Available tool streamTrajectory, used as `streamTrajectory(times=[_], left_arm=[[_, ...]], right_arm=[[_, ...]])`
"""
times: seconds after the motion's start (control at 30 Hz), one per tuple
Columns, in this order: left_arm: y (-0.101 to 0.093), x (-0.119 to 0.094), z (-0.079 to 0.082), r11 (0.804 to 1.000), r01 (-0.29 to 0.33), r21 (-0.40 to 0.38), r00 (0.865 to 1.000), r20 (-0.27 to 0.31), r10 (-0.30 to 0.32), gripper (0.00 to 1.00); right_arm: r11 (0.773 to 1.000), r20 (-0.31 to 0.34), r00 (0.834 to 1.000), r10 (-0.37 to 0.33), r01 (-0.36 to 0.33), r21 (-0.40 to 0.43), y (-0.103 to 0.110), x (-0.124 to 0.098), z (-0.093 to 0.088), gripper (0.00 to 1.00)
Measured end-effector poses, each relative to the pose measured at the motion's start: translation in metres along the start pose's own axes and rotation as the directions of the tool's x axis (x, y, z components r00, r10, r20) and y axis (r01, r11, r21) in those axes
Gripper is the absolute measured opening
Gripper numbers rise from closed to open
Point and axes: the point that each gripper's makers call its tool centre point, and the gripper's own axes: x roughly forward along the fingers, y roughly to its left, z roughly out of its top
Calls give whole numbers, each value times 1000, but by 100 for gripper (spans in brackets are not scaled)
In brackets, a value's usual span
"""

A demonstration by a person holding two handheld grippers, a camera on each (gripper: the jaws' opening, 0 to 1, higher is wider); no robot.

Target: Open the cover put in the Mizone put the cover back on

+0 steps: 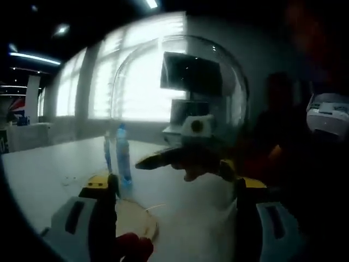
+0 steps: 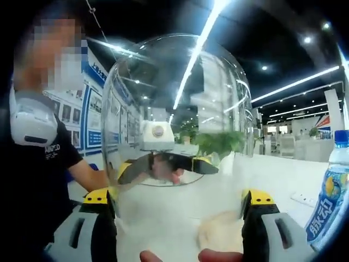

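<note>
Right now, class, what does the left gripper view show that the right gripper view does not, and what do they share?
Left gripper view: bright windows and a dark monitor behind the dome. Right gripper view: wall posters, green plants and the bottle's printed label. Shared: the clear dome cover, the Mizone bottle standing on the white table, the round base, and a person in black.
</note>
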Motion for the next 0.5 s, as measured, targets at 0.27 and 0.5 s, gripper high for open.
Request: streamTrajectory(times=[0.27,0.5], left_arm=[[-22,-4,-2,1000,2,3,1000,6,-2,77],[-39,-9,-12,1000,-6,-5,1000,4,6,78]], right_arm=[[1000,13,1000,-4,5,-5,22,-6,0,90],[1000,-5,1000,-1,1,-15,39,-8,-8,90]])
